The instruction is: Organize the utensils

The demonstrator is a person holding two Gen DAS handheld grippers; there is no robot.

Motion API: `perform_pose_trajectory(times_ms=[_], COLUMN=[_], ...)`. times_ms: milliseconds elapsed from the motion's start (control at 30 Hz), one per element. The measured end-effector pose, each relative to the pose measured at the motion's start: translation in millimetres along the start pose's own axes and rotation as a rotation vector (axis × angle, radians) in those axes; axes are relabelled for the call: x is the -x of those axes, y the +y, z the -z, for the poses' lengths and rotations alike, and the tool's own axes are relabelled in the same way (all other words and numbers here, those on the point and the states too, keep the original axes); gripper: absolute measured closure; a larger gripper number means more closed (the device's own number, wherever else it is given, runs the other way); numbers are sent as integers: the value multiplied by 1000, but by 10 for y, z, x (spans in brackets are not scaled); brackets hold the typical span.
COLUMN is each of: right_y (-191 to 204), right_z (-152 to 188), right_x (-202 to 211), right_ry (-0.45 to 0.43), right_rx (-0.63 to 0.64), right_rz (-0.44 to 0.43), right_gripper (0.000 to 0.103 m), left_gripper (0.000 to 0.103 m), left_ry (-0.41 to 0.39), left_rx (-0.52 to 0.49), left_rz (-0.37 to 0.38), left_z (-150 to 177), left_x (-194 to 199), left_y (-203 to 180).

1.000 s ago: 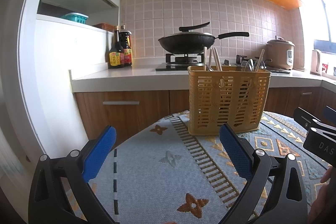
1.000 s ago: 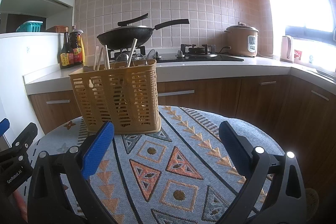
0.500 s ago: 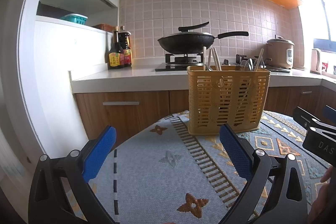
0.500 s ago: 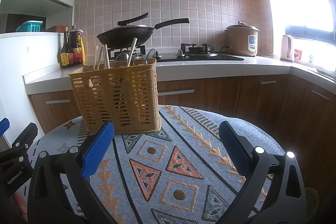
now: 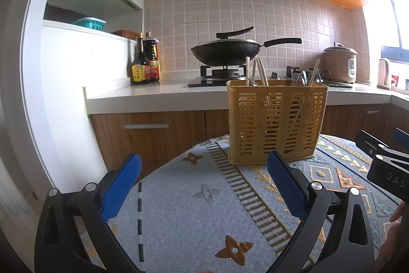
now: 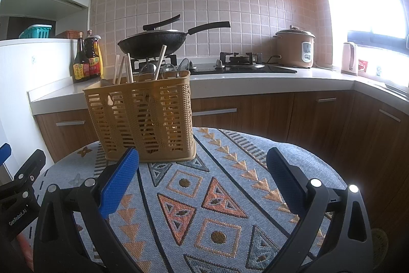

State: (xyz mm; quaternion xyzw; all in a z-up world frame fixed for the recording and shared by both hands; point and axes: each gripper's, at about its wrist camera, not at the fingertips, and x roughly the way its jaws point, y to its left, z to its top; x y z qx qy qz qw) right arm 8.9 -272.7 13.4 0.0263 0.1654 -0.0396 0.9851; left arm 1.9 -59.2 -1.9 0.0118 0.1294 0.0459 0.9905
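both tongs gape wide and hold nothing: the left tongs (image 5: 203, 181) and right tongs (image 6: 202, 174) hover over the patterned cloth (image 6: 219, 209) on the desk. the basket (image 5: 277, 122) with chopsticks (image 6: 160, 63) stands at the far edge, just beyond the fingertips.

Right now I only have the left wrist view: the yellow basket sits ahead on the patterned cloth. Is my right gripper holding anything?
Observer: No. The right gripper is open and empty, above the cloth.
Operator: How does the basket sit relative to it?
Observer: The basket stands ahead and left of it; its left finger overlaps the basket's base in that view.
Operator: Anything to the basket's right?
Observer: Only bare cloth up to the table's rounded edge; no loose utensils.
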Motion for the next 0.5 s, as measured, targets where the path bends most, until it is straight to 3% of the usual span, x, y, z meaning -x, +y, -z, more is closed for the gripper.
perform_pose_trajectory(times_ms=[500], right_y=[-3], right_z=[-3], right_x=[0], right_ry=[1], right_rx=[1], right_rz=[0], right_gripper=[8], left_gripper=[7], left_ry=[4], left_rx=[13], left_rz=[48], left_z=[3], left_x=[-5], left_y=[34])
